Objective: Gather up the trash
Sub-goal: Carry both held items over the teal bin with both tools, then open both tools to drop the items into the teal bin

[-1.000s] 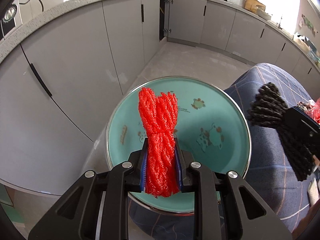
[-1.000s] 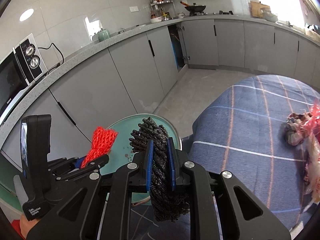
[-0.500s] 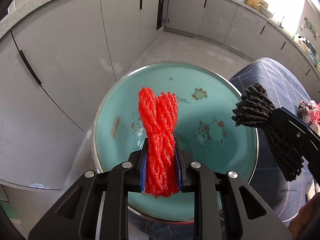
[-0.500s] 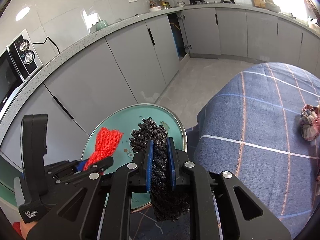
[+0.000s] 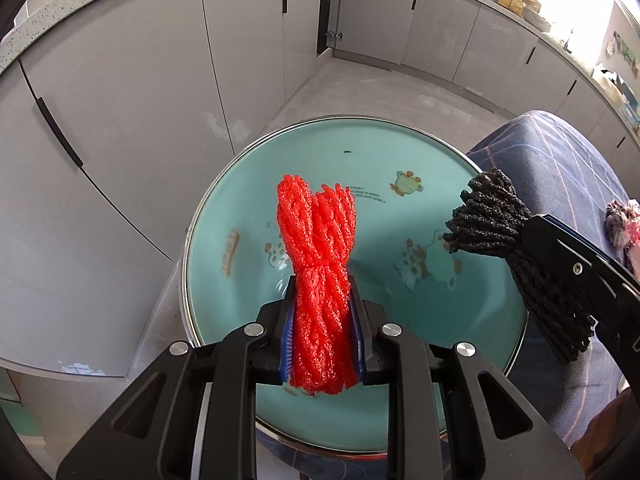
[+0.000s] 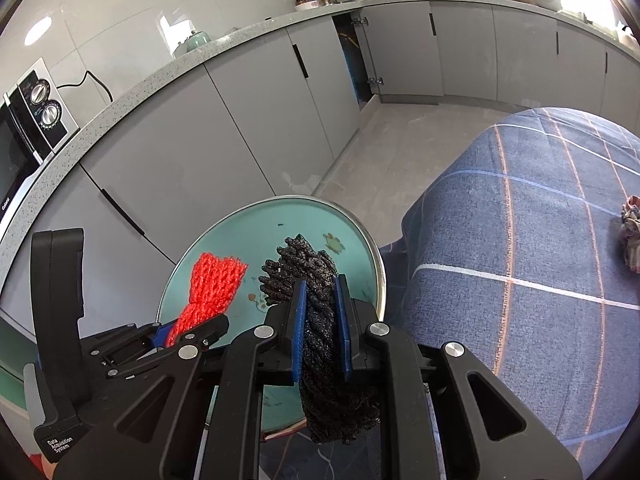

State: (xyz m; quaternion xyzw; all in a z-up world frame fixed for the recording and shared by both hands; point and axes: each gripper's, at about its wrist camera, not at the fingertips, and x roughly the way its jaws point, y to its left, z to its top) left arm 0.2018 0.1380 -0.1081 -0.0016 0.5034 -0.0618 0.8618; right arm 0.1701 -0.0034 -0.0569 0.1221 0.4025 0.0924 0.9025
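My left gripper is shut on a red foam net bundle and holds it above a round teal basin with cartoon prints and a metal rim. My right gripper is shut on a black foam net bundle, held over the basin's right side. In the left wrist view the black bundle and the right gripper hang over the basin's right edge. The red bundle and left gripper show in the right wrist view.
A table with a blue plaid cloth lies to the right, with a crumpled pink wrapper on it. Grey kitchen cabinets curve around behind and to the left. A microwave stands on the counter.
Both grippers have moved closer over the basin, which now looks larger. The black bundle has come in over the basin's right edge. Both grips are unchanged.
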